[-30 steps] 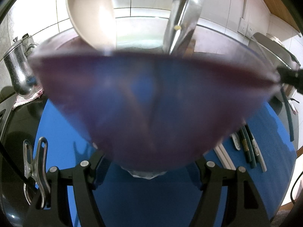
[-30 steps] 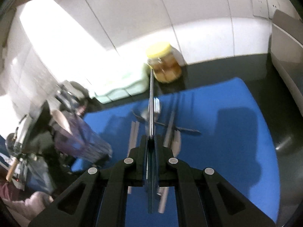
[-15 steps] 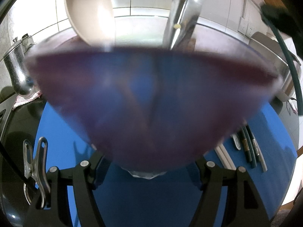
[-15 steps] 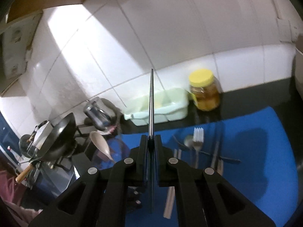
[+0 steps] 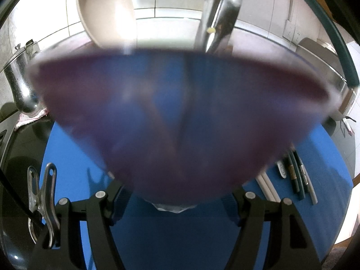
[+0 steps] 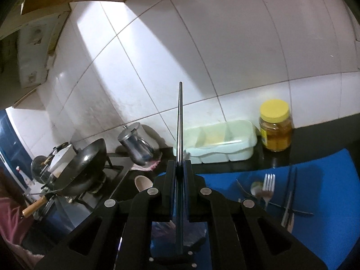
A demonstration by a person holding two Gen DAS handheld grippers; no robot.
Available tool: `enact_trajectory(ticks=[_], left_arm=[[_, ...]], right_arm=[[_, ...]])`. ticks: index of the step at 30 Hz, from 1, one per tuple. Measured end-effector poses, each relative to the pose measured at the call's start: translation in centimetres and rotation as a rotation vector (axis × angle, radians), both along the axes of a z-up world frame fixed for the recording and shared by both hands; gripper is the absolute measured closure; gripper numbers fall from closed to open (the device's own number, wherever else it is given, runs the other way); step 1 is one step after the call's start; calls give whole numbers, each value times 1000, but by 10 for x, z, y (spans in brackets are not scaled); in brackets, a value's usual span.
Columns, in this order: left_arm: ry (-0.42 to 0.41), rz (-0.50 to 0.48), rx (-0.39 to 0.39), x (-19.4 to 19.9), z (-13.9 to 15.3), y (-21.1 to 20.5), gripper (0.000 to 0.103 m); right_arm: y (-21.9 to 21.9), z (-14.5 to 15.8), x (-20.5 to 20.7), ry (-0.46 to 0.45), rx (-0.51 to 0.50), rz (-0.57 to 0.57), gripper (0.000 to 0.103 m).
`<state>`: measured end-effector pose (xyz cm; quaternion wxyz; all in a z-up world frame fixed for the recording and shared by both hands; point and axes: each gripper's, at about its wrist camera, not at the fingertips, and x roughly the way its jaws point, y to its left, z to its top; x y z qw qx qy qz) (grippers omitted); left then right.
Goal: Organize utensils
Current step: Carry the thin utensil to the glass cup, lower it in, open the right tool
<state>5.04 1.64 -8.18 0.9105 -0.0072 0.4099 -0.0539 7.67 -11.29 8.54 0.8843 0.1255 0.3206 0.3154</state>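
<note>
Dark surface (image 6: 326, 139) under blue mat (image 6: 326, 180); on it pale divided tray (image 6: 225, 144), yellow-lidded jar (image 6: 275, 126), steel jug (image 6: 135, 146); mat bearing fork (image 6: 267, 186), chopsticks (image 6: 289, 195).

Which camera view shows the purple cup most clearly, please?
Left wrist view: the translucent purple cup fills the frame, gripped by the left gripper, with a pale spoon standing inside. The right wrist view shows only a sliver behind its own fingers.

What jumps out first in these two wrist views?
The purple translucent cup fills the left wrist view, clamped in the left tongs, with a beige spoon and a metal utensil standing in it. In the right wrist view, the right tongs pinch a thin metal chopstick pointing up at the tiled wall.
</note>
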Motion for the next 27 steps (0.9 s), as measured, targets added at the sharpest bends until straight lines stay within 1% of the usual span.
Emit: enact_trajectory(ticks=[6, 12, 17, 24, 27], left_arm=[[2, 0, -1, 1, -1, -1, 29], [3, 0, -3, -1, -1, 1, 29], [3, 0, -3, 0, -1, 1, 29], [4, 0, -2, 0, -1, 1, 29], [4, 0, -2, 0, 0, 1, 29]], right_arm=[[14, -3, 6, -10, 1, 18, 95], [26, -11, 7, -12, -46, 43, 95], [33, -17, 9, -12, -57, 66, 95], [46, -21, 13, -48, -103, 82, 95], [47, -27, 14, -40, -112, 94, 95]])
